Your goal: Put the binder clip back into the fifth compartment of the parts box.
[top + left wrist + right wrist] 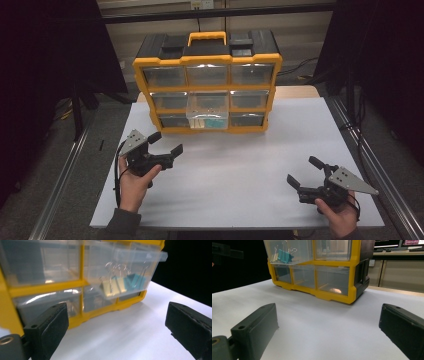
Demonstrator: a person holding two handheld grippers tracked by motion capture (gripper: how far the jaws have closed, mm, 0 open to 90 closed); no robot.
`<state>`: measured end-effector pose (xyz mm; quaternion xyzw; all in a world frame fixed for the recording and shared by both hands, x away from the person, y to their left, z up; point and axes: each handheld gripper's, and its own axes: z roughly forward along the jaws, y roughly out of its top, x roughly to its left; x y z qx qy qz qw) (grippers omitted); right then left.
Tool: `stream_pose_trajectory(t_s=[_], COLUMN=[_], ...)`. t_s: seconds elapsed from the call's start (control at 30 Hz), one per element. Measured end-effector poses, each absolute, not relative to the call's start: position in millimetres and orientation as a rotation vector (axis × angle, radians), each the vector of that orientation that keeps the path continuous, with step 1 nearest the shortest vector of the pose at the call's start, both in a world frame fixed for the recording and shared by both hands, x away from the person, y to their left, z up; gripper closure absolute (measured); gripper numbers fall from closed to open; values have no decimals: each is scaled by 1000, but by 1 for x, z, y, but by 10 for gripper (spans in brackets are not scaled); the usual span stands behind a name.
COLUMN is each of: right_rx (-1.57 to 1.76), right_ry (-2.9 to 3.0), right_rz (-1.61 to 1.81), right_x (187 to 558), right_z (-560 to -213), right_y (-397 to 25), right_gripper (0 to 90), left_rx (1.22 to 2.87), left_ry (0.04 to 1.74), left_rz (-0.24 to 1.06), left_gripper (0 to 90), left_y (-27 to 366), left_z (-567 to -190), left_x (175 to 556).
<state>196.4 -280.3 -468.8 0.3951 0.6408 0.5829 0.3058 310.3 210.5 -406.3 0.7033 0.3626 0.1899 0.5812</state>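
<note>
Left gripper point(166, 143) hangs with jaws spread and empty, and the pulled-out middle drawer point(207, 108) of the yellow organizer point(207, 62) sits just ahead of it and a little to its right; the right gripper point(305, 171), also spread and holding nothing, rests well back from the cabinet. Judging by the drawer standing out, the next move should come in level and square. Its own camera shows binder clips point(125, 281) inside, yellow and teal, which the high view leaves as a blur
</note>
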Motion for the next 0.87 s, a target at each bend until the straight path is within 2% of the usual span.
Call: stream_pose_trajectory(t_s=[0.33, 0.87], right_rx=[1047, 1047], right_ry=[1700, 1706], right_rz=[1540, 1538], right_x=[197, 197], right_z=[-469, -470], right_y=[-280, -280], right_gripper=[16, 16], left_rx=[1635, 1668], left_ry=[883, 843], left_rz=[448, 435], left_gripper=[51, 42], left_y=[232, 247], left_z=[-429, -451], left_x=[299, 282])
